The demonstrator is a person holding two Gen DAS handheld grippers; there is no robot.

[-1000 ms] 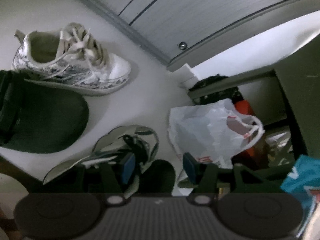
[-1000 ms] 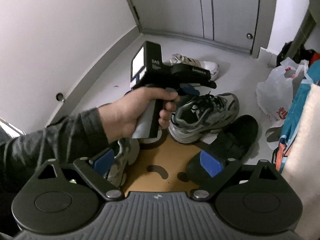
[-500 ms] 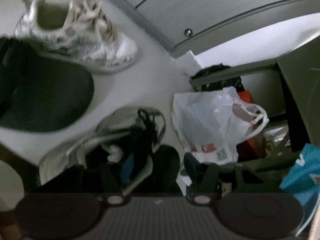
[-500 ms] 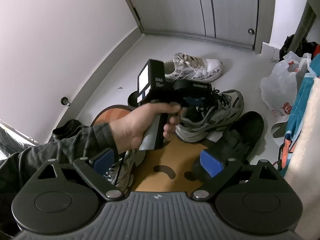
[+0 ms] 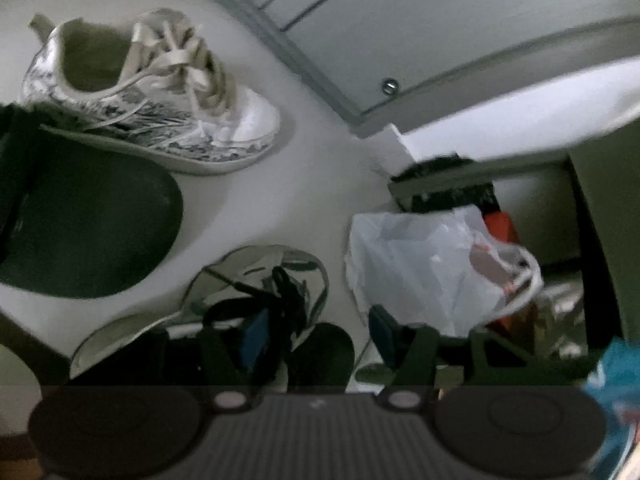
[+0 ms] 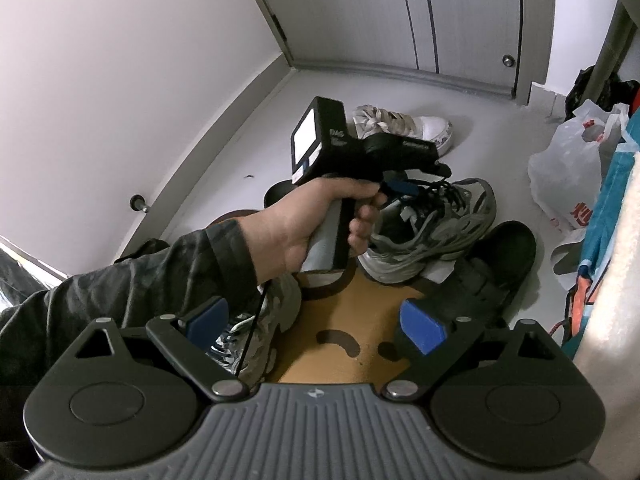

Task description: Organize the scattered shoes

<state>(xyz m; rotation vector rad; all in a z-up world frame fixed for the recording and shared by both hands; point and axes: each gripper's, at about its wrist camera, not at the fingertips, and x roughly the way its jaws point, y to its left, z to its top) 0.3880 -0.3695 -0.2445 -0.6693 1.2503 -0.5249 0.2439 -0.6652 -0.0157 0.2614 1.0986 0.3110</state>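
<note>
A grey mesh sneaker (image 6: 436, 236) (image 5: 260, 276) with black laces lies on the floor. My left gripper (image 5: 316, 332) (image 6: 404, 186) is open, its left finger down among the laces and its right finger clear of the shoe. A hand (image 6: 304, 224) holds that gripper. A white patterned sneaker (image 5: 160, 116) (image 6: 404, 126) stands further back. A black shoe (image 6: 500, 264) (image 5: 324, 352) lies right of the grey one. Another grey sneaker (image 6: 260, 320) sits under the sleeve. My right gripper (image 6: 316, 320) hangs open above an orange mat (image 6: 360, 308), holding nothing.
A white plastic bag (image 5: 432, 264) (image 6: 568, 168) sits to the right, near a blue bag (image 6: 608, 200). A grey sliding door (image 6: 460, 12) closes the far end, and a wall with a doorstop (image 6: 138, 202) runs along the left. A dark rounded shape (image 5: 80, 220) lies left of the grey sneaker.
The hand with my left gripper has moved forward and further over the grey sneaker. My right gripper has drawn back a little and stayed open.
</note>
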